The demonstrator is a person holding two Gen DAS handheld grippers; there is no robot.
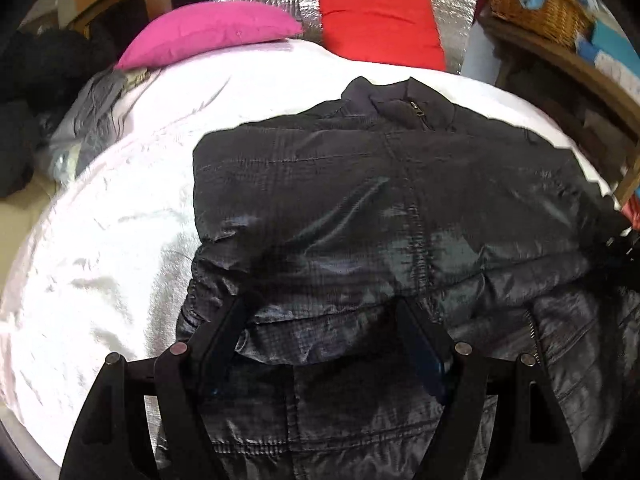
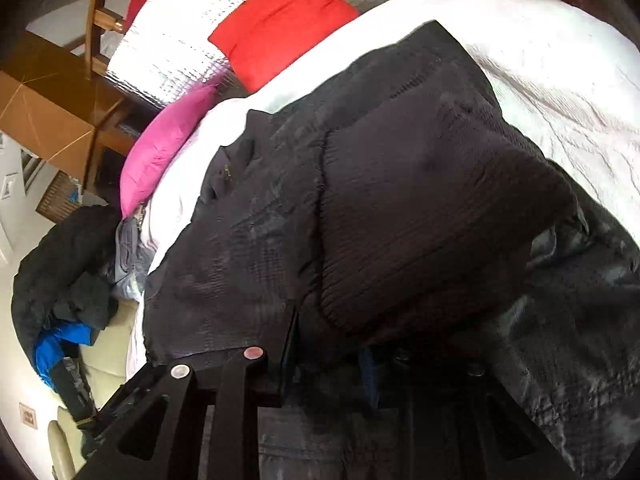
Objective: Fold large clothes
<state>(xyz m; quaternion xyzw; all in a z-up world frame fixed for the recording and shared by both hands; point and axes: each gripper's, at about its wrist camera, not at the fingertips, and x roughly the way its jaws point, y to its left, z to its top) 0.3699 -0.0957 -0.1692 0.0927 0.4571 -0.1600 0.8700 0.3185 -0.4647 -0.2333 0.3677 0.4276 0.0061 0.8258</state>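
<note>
A dark quilted jacket lies spread on a bed with a white cover, its zipped collar pointing away from me. My left gripper stands open over the near hem, and a fold of the jacket lies between its wide-set fingers. In the right wrist view the jacket is bunched up close to the camera. My right gripper has its jaws narrow, with jacket fabric filling the gap and draped over the fingertips, which hides them.
A pink pillow and a red pillow lie at the head of the bed against a silver quilted panel. A wicker basket sits on wooden shelving at the right. Dark clothes are piled beside the bed on the left.
</note>
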